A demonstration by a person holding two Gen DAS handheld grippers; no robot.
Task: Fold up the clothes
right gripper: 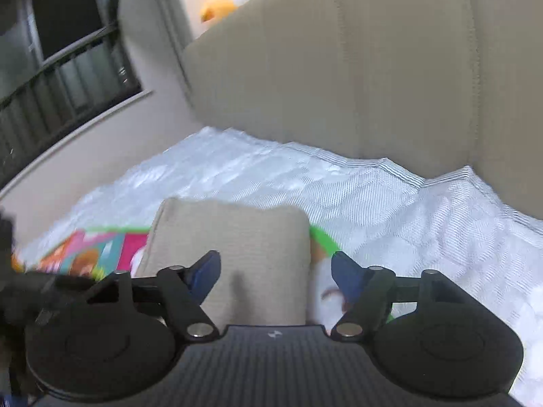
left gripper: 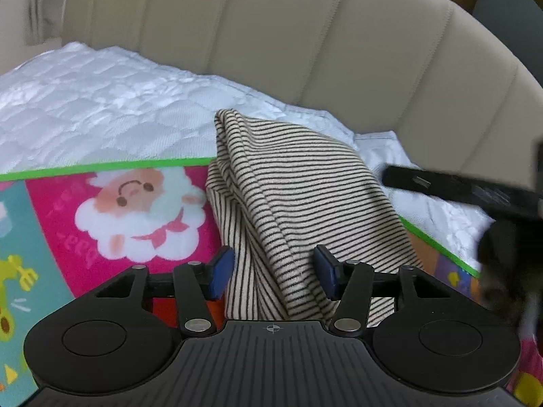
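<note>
On mat [left gripper: 51, 210], striped garment [left gripper: 298, 183] beside edge

Beige channelled padded headboard [left gripper: 305, 34] ahead of the claw, white quilted mattress cover [left gripper: 101, 108] below it, bright cartoon play mat [left gripper: 101, 220] nearest, dark barred window [right gripper: 61, 68] up left, pale wall [right gripper: 142, 17] beside it

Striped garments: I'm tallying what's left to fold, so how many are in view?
1. The striped garment lies bunched on the colourful mat, between the left gripper's fingers. Others may be hidden.
</note>
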